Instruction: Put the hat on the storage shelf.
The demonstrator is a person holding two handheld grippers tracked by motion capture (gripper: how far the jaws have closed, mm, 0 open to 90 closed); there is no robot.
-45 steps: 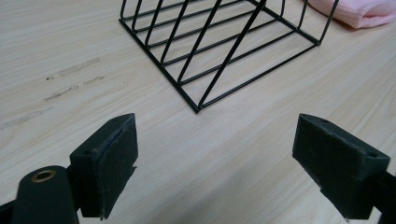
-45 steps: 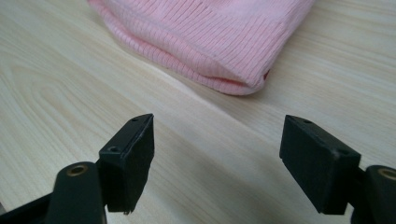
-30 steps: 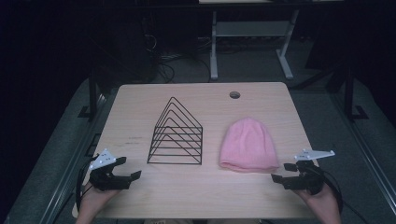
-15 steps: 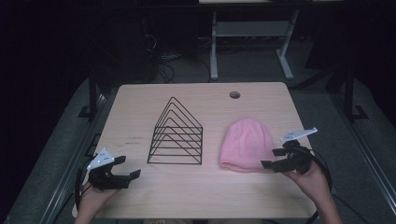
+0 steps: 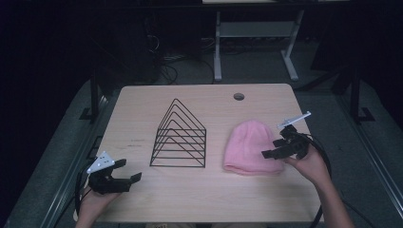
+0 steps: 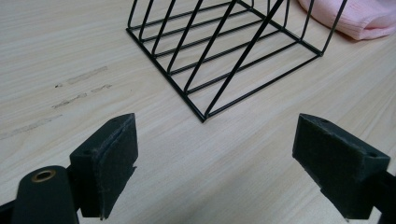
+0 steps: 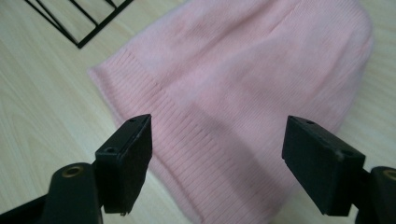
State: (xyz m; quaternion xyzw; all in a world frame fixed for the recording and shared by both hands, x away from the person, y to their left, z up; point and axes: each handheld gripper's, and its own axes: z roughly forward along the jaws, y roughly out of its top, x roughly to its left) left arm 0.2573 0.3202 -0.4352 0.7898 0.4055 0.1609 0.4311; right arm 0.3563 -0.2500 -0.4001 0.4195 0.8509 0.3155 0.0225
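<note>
1. The pink beanie (image 5: 250, 147) lies flat on the table (image 5: 142, 109), at about 4 o'clock from the table's middle, its ribbed brim toward the person
2. The right gripper (image 5: 278, 148) hovers over the beanie's 3 o'clock edge, jaws spread wide with nothing between them; in the right gripper view the ribbed brim (image 7: 196, 154) sits between the pads
3. To take it well, I would lower until the pads straddle a fold of the brim, then close on the doubled rib, which should grip better than the thin crown
4. The wire rack (image 5: 179, 137) stands just beside the beanie at its 9 o'clock, apart from it; keep the lift clear of its wires
5. The left gripper (image 5: 124, 176) waits at 7 o'clock near the table's front edge, jaws likewise spread and empty
</note>
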